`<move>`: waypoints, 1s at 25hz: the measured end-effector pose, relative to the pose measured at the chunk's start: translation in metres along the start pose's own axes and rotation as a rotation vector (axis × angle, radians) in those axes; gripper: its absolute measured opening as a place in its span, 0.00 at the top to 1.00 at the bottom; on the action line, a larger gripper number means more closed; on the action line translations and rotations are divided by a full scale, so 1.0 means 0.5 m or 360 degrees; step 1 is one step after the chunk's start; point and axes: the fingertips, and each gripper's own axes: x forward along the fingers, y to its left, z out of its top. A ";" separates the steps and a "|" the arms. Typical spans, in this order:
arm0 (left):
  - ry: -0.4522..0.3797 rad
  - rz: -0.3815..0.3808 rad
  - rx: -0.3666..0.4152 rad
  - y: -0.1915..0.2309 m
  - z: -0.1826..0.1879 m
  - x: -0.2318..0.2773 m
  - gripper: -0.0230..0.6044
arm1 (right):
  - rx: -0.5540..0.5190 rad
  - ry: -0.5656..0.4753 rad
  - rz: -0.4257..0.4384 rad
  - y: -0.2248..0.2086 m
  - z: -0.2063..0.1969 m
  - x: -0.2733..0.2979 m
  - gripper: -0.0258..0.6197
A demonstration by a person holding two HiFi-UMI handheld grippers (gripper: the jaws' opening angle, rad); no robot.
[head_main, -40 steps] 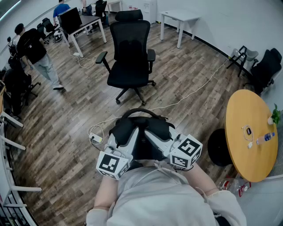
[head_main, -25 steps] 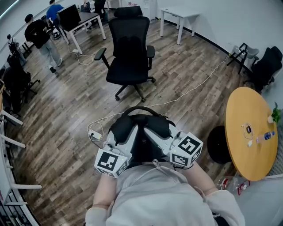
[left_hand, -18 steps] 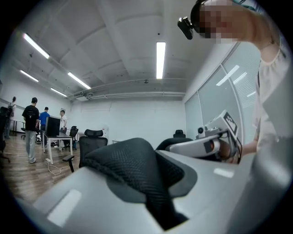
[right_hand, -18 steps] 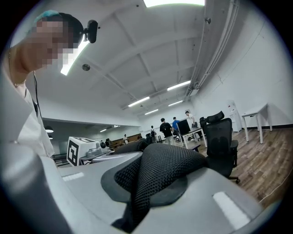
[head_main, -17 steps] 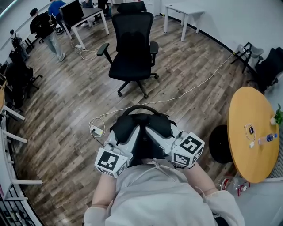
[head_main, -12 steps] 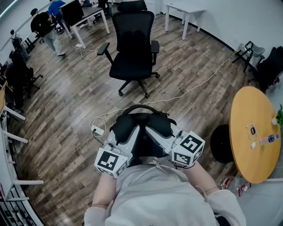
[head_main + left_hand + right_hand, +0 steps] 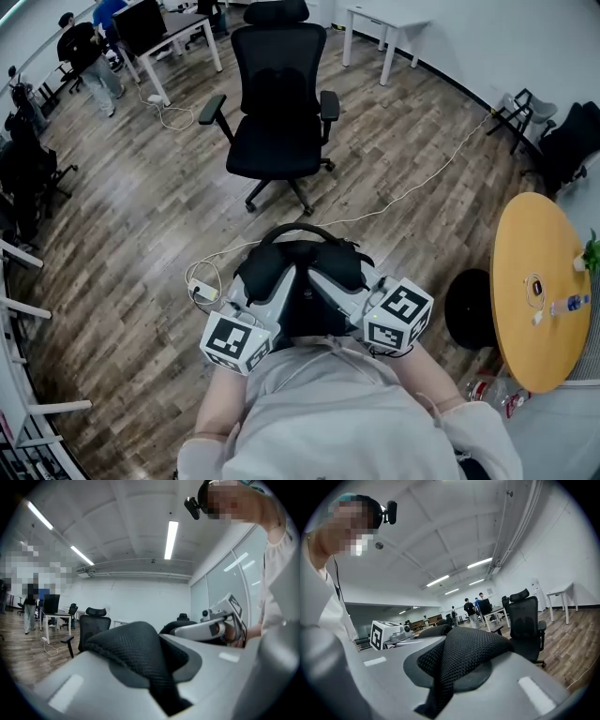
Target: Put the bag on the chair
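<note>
A black bag [image 7: 304, 317] hangs in front of me, carried by its two padded mesh shoulder straps. My left gripper [image 7: 265, 281] is shut on the left strap [image 7: 137, 654]. My right gripper [image 7: 334, 277] is shut on the right strap [image 7: 461, 654]. The bag's top handle [image 7: 300, 231] arches forward between them. A black office chair [image 7: 279, 111] with armrests and a headrest stands on the wood floor ahead, its seat bare and facing me. The chair also shows past the straps, as a small chair [image 7: 93, 626] in the left gripper view and a nearer one [image 7: 527, 620] in the right gripper view.
A round wooden table [image 7: 534, 323] with a bottle and small items stands at my right, a black round base [image 7: 466, 311] beside it. A white cable [image 7: 412, 192] and a power strip [image 7: 201, 293] lie on the floor. People [image 7: 82, 42] stand by a desk far left.
The grippers and bag hold the same pose. The view has swayed slightly, with the chair staying ahead. The person at the far left has walked away toward the desk.
</note>
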 end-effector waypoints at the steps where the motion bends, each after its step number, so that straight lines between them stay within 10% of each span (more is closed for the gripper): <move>1: -0.0002 -0.0014 -0.0004 0.027 0.003 0.006 0.87 | 0.0002 0.0002 -0.0017 -0.010 0.007 0.025 0.92; 25: 0.0029 -0.0243 0.0090 0.634 0.052 0.093 0.87 | 0.0146 -0.0102 -0.0185 -0.202 0.133 0.603 0.92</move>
